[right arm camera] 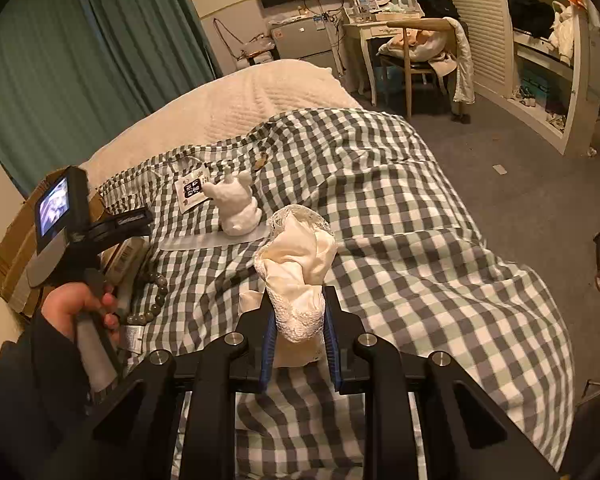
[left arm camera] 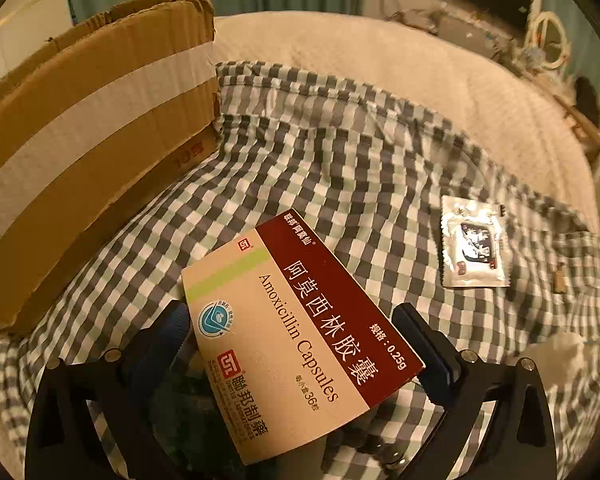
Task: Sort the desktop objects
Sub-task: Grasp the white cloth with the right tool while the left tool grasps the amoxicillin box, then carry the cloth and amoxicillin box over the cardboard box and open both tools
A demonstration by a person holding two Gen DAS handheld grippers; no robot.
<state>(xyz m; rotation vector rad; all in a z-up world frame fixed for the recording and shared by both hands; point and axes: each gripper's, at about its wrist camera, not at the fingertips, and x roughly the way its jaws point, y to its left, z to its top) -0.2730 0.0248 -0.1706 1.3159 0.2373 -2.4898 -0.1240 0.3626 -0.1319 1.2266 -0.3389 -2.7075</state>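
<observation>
Cardboard box [left arm camera: 92,128] left view, figurine [right arm camera: 236,208] right

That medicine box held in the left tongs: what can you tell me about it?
The medicine box is flat cardboard, cream with a dark red band, a pale green stripe and a round blue logo. It reads "Amoxicillin Capsules", with Chinese lettering and "0.25g". It looks closed and undamaged. The left tongs grip its long edges, holding it tilted above the checked cloth, with the cardboard carton to its left.
</observation>
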